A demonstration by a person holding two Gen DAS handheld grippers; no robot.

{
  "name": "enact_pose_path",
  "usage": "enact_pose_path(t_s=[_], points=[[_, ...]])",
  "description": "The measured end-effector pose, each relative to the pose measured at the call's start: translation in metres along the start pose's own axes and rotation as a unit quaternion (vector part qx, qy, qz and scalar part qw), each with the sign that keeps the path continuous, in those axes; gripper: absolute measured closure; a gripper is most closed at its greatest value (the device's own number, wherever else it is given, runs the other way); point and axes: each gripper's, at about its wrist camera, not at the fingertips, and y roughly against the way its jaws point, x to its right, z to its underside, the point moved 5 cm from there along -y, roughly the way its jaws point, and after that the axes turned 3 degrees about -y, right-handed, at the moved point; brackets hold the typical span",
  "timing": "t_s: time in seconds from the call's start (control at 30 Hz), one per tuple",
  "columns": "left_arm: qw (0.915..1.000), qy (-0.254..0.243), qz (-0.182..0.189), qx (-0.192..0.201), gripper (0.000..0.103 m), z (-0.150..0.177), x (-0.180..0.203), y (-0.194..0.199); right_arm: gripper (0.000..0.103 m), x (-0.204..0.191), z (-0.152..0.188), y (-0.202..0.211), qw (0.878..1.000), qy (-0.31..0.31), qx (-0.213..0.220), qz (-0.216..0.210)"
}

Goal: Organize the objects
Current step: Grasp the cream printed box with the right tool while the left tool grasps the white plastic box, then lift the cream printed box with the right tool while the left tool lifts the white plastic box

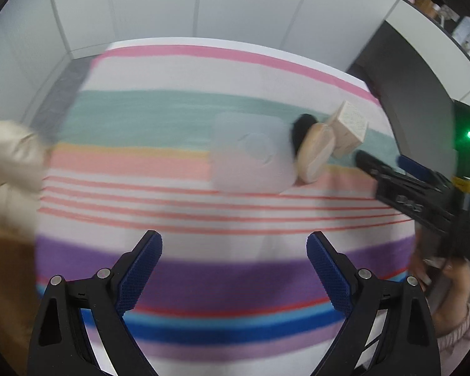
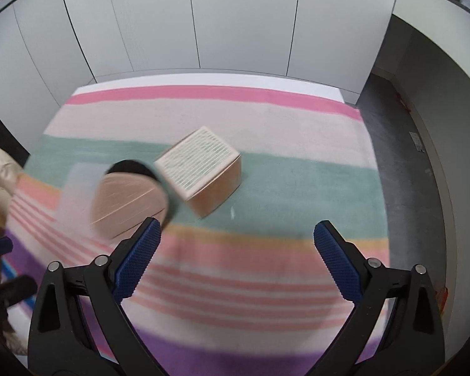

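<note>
Both grippers hang open and empty over the striped cloth [image 2: 266,266]: the left gripper [image 1: 234,247] over the purple band, the right gripper [image 2: 236,235] nearer the objects, likely lining up a pick. Further off lie a translucent lid [image 1: 250,153], a round tan disc [image 2: 128,203] tilted against something black, and a box [image 2: 203,169] touching it, clustered on the green stripe, apparently awaiting sorting.

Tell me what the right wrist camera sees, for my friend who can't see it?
The open right gripper hangs empty over a striped cloth. Ahead lie a tan box and a round wooden lid, with a black thing behind the lid.
</note>
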Motion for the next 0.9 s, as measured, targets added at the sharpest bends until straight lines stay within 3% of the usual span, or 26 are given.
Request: enact_pose_path(t_s=[0.13,0.27,0.43,0.5,0.57,0.6,0.63,0.9], points=[[0.9999,-0.010,0.010,0.009,0.009,-0.013,0.015,-0.034,0.003,-0.001,-0.006,-0.020,1.000,0.013,-0.003,-0.009],[0.9991,0.009,-0.019,0.038,0.008,-0.022,0.007,-0.056,0.003,-0.008,-0.015,-0.027,0.999,0.034,0.013,-0.018],[0.9985,0.018,0.008,0.051,0.007,-0.037,0.009,-0.062,0.005,-0.013,-0.026,-0.037,0.997,0.055,0.043,-0.018],[0.9983,0.017,0.005,0.055,0.007,-0.043,0.009,-0.065,0.014,-0.012,-0.029,-0.039,0.997,0.051,0.050,-0.029],[0.9984,0.016,-0.003,0.055,0.008,-0.046,0.009,-0.068,0.041,-0.014,-0.030,-0.042,0.997,0.042,0.046,-0.054],[0.9982,0.014,-0.011,0.057,0.010,-0.048,0.010,-0.069,0.048,-0.015,-0.029,-0.044,0.996,0.037,0.041,-0.067],[0.9977,0.011,-0.022,0.063,0.019,-0.049,0.010,-0.069,0.048,-0.015,-0.028,-0.045,0.997,0.030,0.036,-0.068],[0.9961,0.010,-0.041,0.078,0.021,-0.053,0.003,-0.064,0.049,-0.010,-0.025,-0.041,0.998,0.001,0.034,-0.052]])
